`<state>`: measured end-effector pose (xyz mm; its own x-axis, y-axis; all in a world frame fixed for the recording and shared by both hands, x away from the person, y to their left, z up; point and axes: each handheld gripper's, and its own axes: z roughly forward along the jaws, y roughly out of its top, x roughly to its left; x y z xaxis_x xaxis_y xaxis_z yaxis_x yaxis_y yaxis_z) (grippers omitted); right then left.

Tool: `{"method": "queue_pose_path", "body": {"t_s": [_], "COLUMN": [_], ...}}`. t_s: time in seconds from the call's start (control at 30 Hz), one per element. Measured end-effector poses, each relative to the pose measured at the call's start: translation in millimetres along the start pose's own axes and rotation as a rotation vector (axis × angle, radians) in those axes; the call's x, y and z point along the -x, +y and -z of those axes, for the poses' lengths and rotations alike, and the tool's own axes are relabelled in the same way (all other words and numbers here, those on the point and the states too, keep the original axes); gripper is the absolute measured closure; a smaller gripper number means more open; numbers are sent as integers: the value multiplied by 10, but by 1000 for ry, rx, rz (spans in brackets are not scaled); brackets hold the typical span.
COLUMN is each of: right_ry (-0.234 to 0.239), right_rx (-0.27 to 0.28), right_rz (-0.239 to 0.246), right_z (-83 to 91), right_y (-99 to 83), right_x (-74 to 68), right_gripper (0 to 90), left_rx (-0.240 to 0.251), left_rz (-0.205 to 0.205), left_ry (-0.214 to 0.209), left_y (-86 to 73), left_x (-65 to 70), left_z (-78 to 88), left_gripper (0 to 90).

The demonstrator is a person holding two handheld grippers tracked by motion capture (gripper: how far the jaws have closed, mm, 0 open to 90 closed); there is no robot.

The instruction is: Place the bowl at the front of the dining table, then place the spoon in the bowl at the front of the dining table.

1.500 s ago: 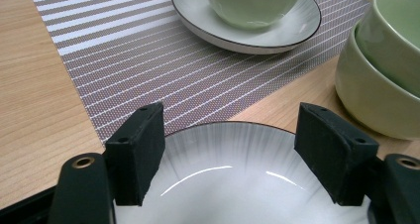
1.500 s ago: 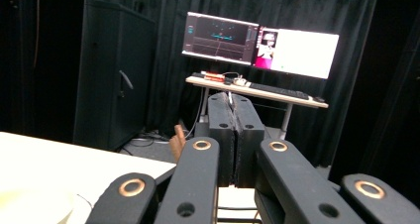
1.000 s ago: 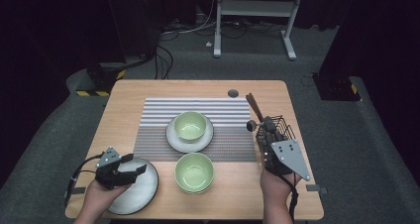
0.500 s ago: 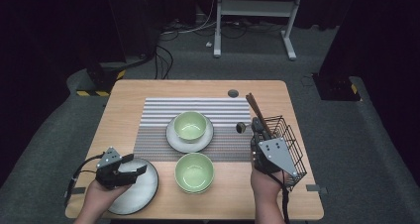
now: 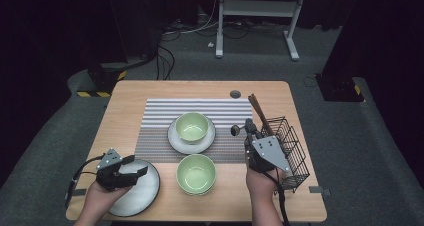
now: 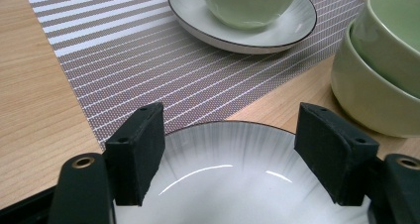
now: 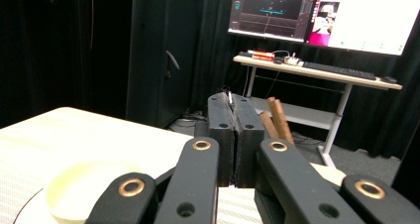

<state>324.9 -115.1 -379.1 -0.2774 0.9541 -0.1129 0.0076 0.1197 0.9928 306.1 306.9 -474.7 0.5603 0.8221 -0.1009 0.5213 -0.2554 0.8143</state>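
My right gripper (image 5: pixel 248 128) is shut on the thin handle of a small dark spoon (image 5: pixel 234 131). It holds the spoon over the right edge of the striped placemat (image 5: pixel 160 116), just left of the black wire basket (image 5: pixel 292 146). In the right gripper view the jaws (image 7: pixel 233 105) are pressed together, with a sliver of the handle at their tips. My left gripper (image 5: pixel 135 170) rests open over the white plate (image 5: pixel 145 191) at the front left. In the left gripper view (image 6: pixel 230 130) its pads stand either side of the plate's far rim (image 6: pixel 223 127).
A green bowl (image 5: pixel 192 126) sits on a grey saucer (image 5: pixel 175 141) on the placemat. Two stacked green bowls (image 5: pixel 196 173) stand in front of it. Brown chopsticks (image 5: pixel 256 106) lean out of the basket. A desk with monitors (image 7: pixel 317 21) stands beyond the table.
My right gripper has moved left from the basket toward the placemat, and the dark spoon head has come into sight at its tips. The left gripper has stayed put.
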Motion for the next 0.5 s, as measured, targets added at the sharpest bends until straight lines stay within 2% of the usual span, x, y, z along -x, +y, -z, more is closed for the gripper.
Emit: {"method": "queue_pose_path", "body": {"t_s": [0.5], "right_ry": [21], "right_rx": [-3], "right_rz": [-1], "right_z": [-123], "right_y": [-40], "right_x": [-116], "right_gripper": [888], "left_rx": [1], "left_rz": [-5], "left_ry": [-10], "left_y": [3], "left_x": [14], "left_z": [-16], "left_gripper": [280]}}
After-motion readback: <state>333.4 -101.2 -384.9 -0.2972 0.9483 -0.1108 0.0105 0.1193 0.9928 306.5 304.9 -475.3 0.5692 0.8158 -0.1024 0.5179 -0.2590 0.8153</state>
